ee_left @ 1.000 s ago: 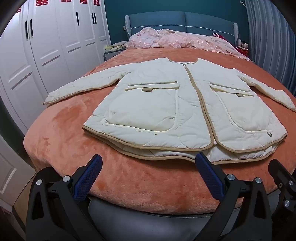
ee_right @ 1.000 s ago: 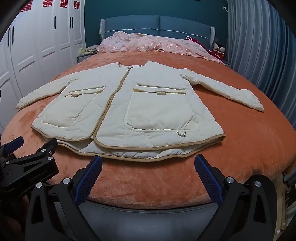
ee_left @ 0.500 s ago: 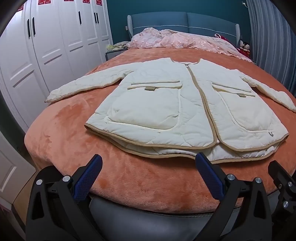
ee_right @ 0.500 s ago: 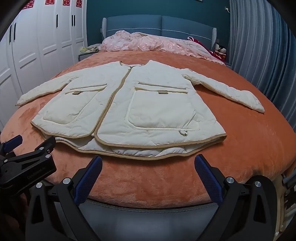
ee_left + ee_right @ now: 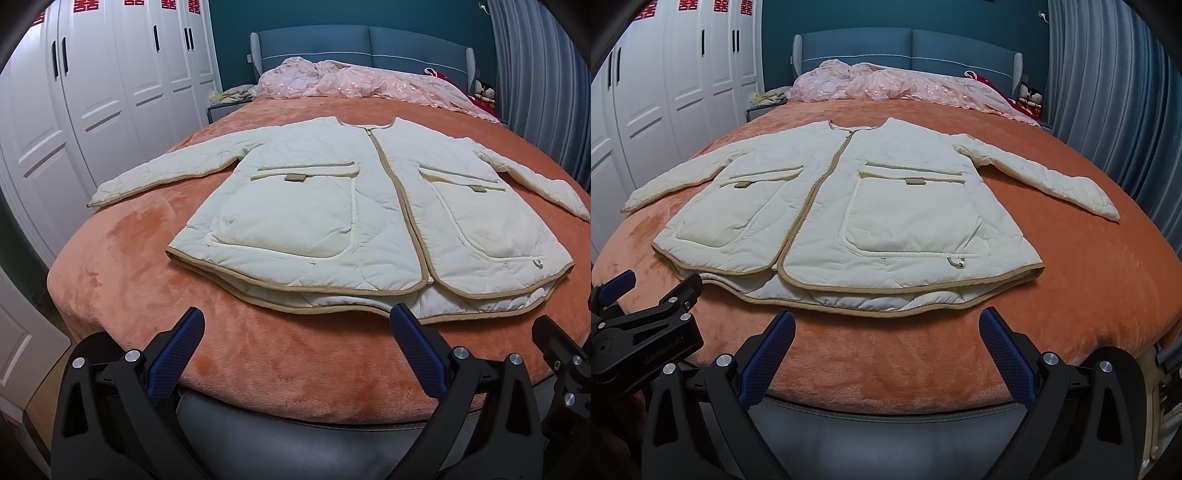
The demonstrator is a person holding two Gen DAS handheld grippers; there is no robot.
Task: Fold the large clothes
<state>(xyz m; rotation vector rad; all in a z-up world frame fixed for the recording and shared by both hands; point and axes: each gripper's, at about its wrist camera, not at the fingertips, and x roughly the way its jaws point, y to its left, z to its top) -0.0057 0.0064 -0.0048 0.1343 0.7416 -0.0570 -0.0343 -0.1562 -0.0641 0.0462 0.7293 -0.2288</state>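
A cream quilted jacket [image 5: 332,206] with tan trim lies flat, front up and zipped, on the orange bed cover [image 5: 122,266], both sleeves spread out sideways. The same jacket [image 5: 871,210] fills the middle of the right wrist view. My left gripper [image 5: 295,332] hovers open above the foot of the bed, just short of the jacket's hem, holding nothing. My right gripper [image 5: 884,330] is likewise open and empty near the hem. The left gripper's body [image 5: 642,325] shows at the lower left of the right wrist view.
A pink quilt [image 5: 354,79] is bunched at the blue headboard [image 5: 362,42]. White wardrobe doors [image 5: 92,92] stand along the left. Blue curtains [image 5: 1115,96] hang on the right. The bed's grey frame edge [image 5: 886,424] runs below the grippers.
Both grippers have drifted slightly, so the jacket sits a little higher and further right in the views. Both stay open and the jacket has not moved.
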